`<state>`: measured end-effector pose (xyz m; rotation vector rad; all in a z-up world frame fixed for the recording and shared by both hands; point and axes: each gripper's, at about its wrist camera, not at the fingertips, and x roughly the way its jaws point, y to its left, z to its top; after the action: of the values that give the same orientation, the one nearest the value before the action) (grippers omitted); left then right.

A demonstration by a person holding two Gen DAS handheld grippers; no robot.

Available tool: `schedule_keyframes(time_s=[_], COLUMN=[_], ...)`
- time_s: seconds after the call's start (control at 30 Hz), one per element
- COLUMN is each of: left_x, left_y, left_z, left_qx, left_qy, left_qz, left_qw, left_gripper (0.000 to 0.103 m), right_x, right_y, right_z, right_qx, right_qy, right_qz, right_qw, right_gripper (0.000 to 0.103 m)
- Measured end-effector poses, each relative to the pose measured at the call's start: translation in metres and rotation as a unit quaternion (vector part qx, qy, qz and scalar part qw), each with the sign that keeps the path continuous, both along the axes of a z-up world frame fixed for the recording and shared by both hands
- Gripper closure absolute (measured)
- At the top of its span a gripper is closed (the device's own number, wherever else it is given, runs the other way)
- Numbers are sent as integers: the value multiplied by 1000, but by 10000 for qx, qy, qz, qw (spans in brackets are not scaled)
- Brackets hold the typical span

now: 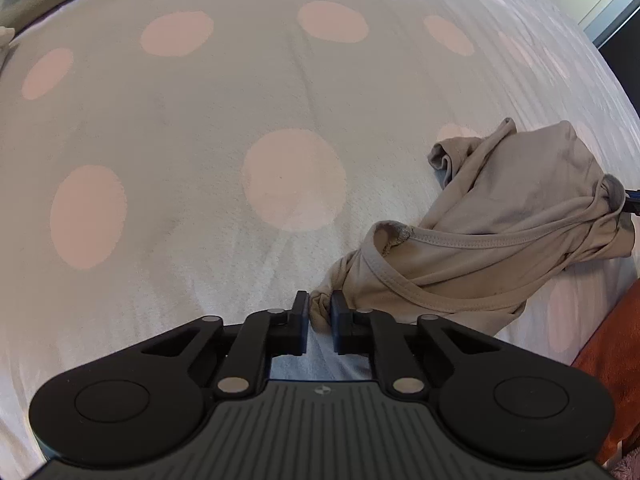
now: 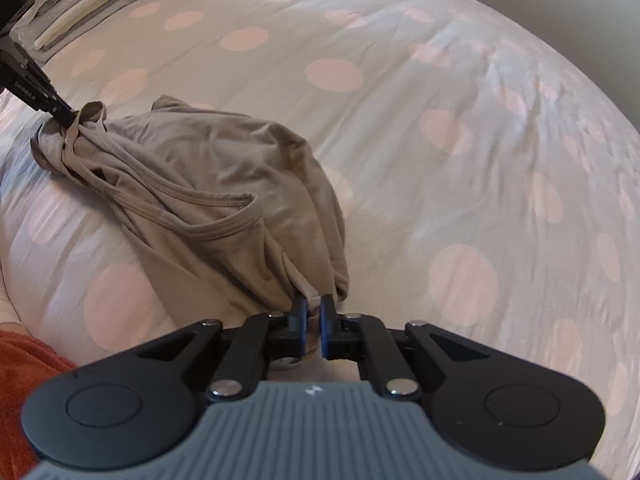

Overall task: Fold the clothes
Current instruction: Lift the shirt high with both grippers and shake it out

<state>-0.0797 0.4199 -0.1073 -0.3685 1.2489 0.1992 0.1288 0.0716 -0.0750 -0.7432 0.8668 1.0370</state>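
The beige top [image 1: 500, 216] lies bunched on the dotted bed [image 1: 200, 120]. Left tool [image 1: 320, 312] and right tool [image 2: 314, 312] are each clenched on opposite ends, at 9 and 3 o'clock. The fabric looks light, limp and stretchy; hold it by its hems.

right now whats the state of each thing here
left gripper: shut on a bunched corner of the top
right gripper: shut on another corner of the top
top: beige, crumpled, unfolded, lying on the bedspread, pinched at two ends
bedspread: spread fairly flat, pink dots
folded pile: stacked at the far edge
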Motion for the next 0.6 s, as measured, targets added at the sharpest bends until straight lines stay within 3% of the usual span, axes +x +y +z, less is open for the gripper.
schedule_keyframes(time_s=[0.13,0.33,0.47,0.6], left_x=[-10,-20,-22,-25], left_y=[4,3,-14,-40], left_z=[23,107,178,252], left_qx=[153,764,1334,1769], left_qy=[-342,-1263,-1987,-2799], left_qz=[250,529,581,630], left_qw=[9990,9876,9692,9415], left_gripper=[97,97,98,98], right_x=[-7,-26,-41,-52], right_y=[-10,-17,-23,-37], right_z=[22,87,147,211], right_qx=[249,851,1372,1919], right_qy=[-405,-1554,-2435,-3080], right_qz=[-178,-332,-506,-814], right_qw=[9987,9836,9588,9283], right_gripper=[97,98,98,98])
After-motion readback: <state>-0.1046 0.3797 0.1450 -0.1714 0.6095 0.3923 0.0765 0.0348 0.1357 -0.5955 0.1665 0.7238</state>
